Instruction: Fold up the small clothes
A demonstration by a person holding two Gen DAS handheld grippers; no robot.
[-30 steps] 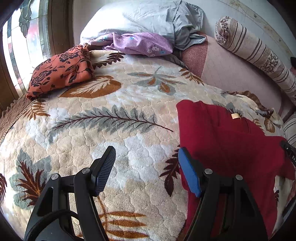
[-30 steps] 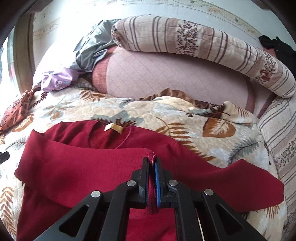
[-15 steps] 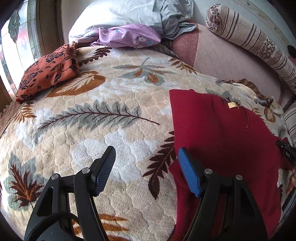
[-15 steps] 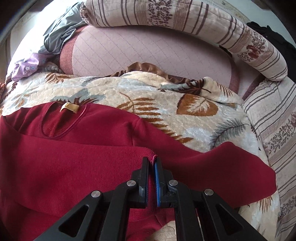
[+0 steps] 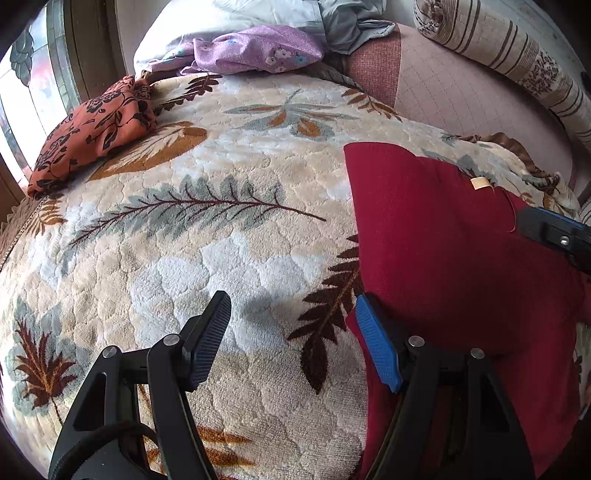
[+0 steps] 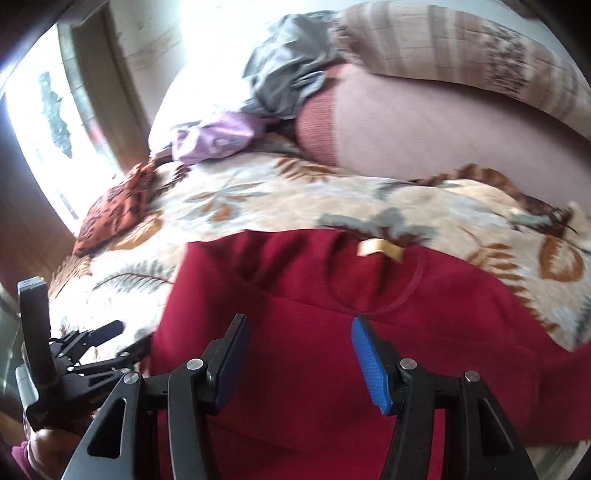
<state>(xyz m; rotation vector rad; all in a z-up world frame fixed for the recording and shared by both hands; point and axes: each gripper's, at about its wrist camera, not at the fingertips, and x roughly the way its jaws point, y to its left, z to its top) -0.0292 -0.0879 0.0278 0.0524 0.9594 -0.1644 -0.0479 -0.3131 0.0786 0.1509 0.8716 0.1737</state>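
Note:
A dark red top (image 5: 443,258) lies flat on the leaf-patterned blanket (image 5: 221,184), its tan neck label (image 5: 480,182) facing up and one side folded over the body. My left gripper (image 5: 291,306) hangs open just above the blanket at the top's left edge; its blue-padded finger is over the red cloth. My right gripper (image 6: 298,325) hovers over the red top (image 6: 295,277) below the neckline, jaws opening, nothing pinched between them. Its tip also shows at the right edge of the left wrist view as the right gripper (image 5: 557,232). The left gripper (image 6: 92,339) sits at lower left.
An orange floral cloth (image 5: 92,129) lies at the blanket's far left by the window (image 5: 22,92). A purple cloth (image 5: 255,51) and a grey garment (image 5: 351,22) are heaped on a pillow behind. A striped bolster (image 5: 517,62) runs along the back right.
My right gripper let go of the red fold it was pinching, opened, and swung left over the top. My left gripper sank a little closer to the blanket.

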